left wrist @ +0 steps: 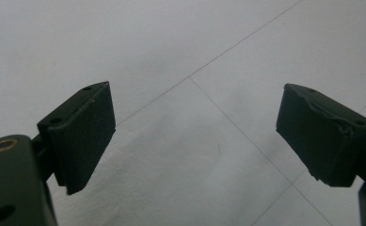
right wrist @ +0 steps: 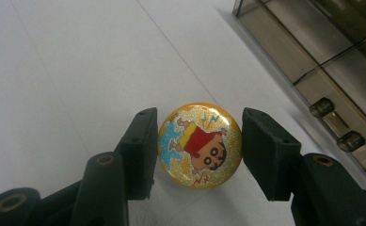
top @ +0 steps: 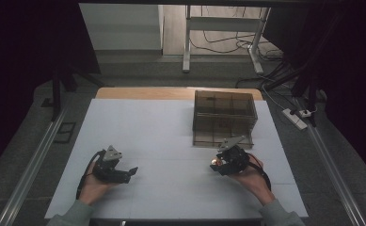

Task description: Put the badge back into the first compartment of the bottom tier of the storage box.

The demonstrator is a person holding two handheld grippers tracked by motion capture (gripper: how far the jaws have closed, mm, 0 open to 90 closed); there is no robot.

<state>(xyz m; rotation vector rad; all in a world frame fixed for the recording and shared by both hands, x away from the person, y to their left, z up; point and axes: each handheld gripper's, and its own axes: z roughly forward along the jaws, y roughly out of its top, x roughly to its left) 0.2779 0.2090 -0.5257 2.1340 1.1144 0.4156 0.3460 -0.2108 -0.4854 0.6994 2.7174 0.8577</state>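
Your right tool [right wrist: 199, 146] has a round yellow glitter badge [right wrist: 199, 145] with a cartoon kid on it sitting between its two jaws; jaws look pressed to the badge's left and right edges, so I read it as clamped on the badge, though whether it's lifted off the bench [top: 162, 136] or resting on it I can't tell. In the high view that right tool [top: 218, 162] sits at the near right of the bench, just near of the smoked clear drawer box [top: 224, 117], with the badge [top: 214, 162] a small orange glint at its tip. The right gripper view shows the box's front [right wrist: 312, 56] off to the right, with two small dark drawer knobs [right wrist: 336, 123]; the drawers look closed from here, not certain. Your left tool [top: 132, 170] is at the near left, well apart from the badge and the box, jaws spread wide with nothing between them; the left gripper view has its tool [left wrist: 194, 136] over bare white bench sheet [left wrist: 171, 56]. Progress, as a judgement: pickup of the badge looks done or nearly so, placement hasn't happened. Likely left: you carry the badge to the box and get it into a compartment, which probably needs a drawer pulled open first, maybe with your free left tool. No badge can be made out inside the box through the tinted walls.
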